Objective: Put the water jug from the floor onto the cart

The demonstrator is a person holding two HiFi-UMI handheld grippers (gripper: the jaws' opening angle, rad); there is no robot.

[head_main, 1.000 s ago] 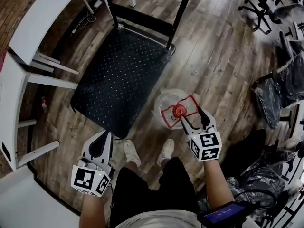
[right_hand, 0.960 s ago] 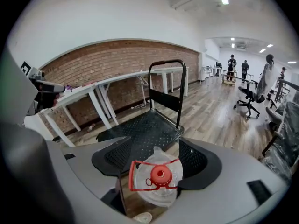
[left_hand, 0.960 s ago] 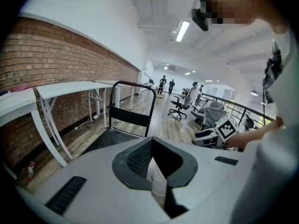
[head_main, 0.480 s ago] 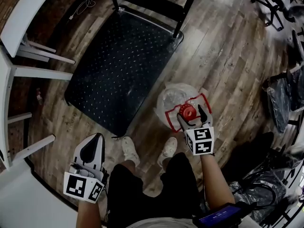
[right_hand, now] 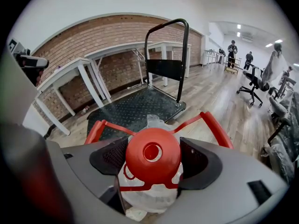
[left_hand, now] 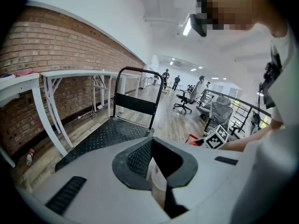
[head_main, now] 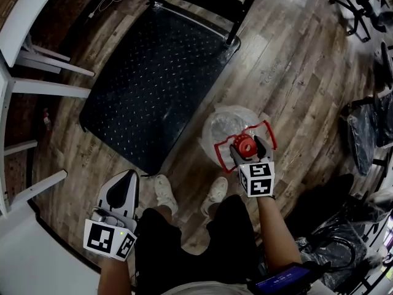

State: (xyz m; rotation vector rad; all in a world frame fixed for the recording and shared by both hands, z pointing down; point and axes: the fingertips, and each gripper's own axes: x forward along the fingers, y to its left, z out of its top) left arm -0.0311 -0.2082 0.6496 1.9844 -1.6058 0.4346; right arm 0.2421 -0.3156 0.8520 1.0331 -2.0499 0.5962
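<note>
A clear water jug with a red cap and a red carrying frame stands on the wooden floor, just off the near right corner of the black flat cart. My right gripper points down over the jug. Its jaws have just been opening and stand wide, one on each side of the red cap, not clamped on it. My left gripper hangs low at the left beside the person's leg, its jaws together and empty.
The cart's upright push handle is at its far end. White tables line the brick wall on the left. Office chairs and dark bags stand to the right. The person's shoes are by the cart's near edge.
Both grippers have sunk lower. The right gripper's jaws have spread wider and come down around the red cap. The jug and cart have stayed put.
</note>
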